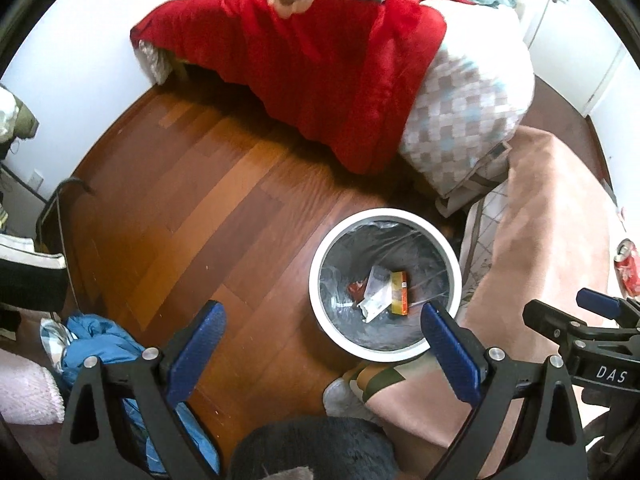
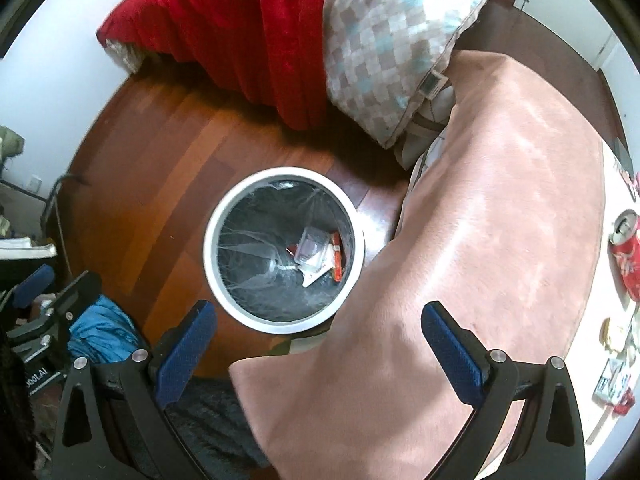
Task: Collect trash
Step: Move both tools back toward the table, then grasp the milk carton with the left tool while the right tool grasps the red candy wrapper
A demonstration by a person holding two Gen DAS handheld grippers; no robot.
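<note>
Trash left to grab is a red can (image 2: 628, 252), lying on its side at the pink blanket's (image 2: 500, 200) right edge. My right claw (image 2: 320, 334) is nearer, spread wide and empty. My left claw (image 1: 322, 334), also spread, hangs over the bin (image 1: 320, 280).

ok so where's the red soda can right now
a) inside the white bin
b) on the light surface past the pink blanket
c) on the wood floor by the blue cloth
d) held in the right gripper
b: the red soda can lies on the light surface beyond the pink blanket, outside the white bin, and the right gripper is open and empty.
</note>
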